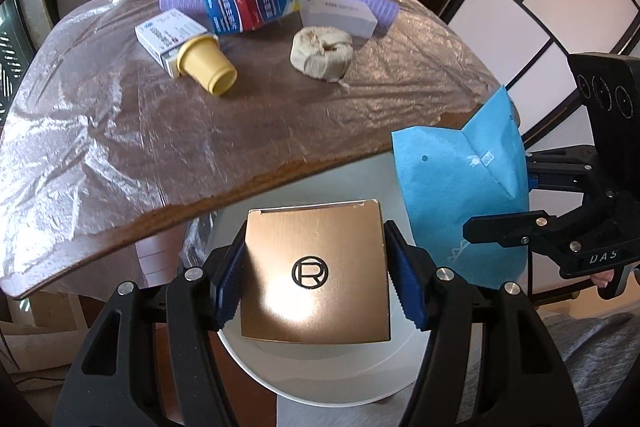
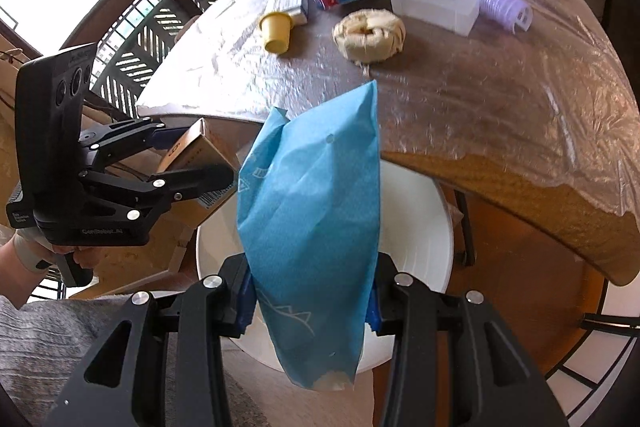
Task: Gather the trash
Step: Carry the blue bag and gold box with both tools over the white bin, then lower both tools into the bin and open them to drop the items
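Lower centre of the left wrist view: the left gripper (image 1: pixel 316 277) clamps a copper-coloured box (image 1: pixel 316 271) between its blue pads, above a white bin (image 1: pixel 320 375). At right, the right gripper (image 2: pixel 310 301) grips a blue paper bag (image 2: pixel 312 211) over the same bin. Upper frame: a yellow cup (image 1: pixel 206 63) and carton (image 1: pixel 260 1) lie on the plastic-covered table (image 1: pixel 160 147).

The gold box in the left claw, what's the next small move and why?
Probably open the left claw to drop the gold box: it hangs off the table, directly above the white bin.
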`<state>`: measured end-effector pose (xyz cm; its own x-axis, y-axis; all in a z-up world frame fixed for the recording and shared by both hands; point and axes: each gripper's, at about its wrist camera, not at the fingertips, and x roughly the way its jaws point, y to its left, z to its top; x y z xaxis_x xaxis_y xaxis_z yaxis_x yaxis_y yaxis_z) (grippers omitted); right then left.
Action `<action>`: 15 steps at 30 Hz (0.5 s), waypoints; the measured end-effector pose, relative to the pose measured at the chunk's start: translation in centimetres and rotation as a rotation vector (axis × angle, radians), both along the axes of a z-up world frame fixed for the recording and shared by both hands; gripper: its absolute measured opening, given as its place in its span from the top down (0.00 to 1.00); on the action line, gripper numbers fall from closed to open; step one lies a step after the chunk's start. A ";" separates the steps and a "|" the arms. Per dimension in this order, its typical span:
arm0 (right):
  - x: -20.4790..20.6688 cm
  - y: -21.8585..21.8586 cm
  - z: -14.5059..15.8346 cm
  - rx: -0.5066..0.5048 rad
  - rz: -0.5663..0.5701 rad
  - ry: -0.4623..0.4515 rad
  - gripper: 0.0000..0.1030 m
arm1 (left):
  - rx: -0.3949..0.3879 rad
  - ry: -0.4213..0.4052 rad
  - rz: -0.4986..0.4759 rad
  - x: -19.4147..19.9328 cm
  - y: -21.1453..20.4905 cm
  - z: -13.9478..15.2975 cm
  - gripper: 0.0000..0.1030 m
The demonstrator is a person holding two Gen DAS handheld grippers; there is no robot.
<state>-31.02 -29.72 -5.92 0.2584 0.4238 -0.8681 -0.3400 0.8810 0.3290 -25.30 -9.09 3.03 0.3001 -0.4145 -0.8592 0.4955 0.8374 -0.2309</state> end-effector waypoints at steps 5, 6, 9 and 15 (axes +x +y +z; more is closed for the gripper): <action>-0.1 -0.2 -1.3 -0.014 0.002 0.028 0.60 | 0.023 0.011 -0.008 -0.3 -0.3 -1.0 0.38; 0.0 -0.2 -1.6 -0.019 0.002 0.032 0.60 | 0.032 0.014 -0.007 -0.3 -0.3 -1.3 0.38; 0.1 -0.1 -2.3 -0.034 0.005 0.037 0.60 | 0.058 0.015 -0.006 -0.3 -0.6 -2.2 0.38; 0.6 0.4 -3.9 -0.060 0.006 0.050 0.60 | 0.100 0.022 0.000 -0.2 -1.1 -3.6 0.38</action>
<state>-30.41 -29.33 -9.78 0.2115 0.3725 -0.9036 -0.3301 0.8974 0.2927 -25.55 -10.20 -0.61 0.2802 -0.3267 -0.9026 0.4914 0.8566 -0.1575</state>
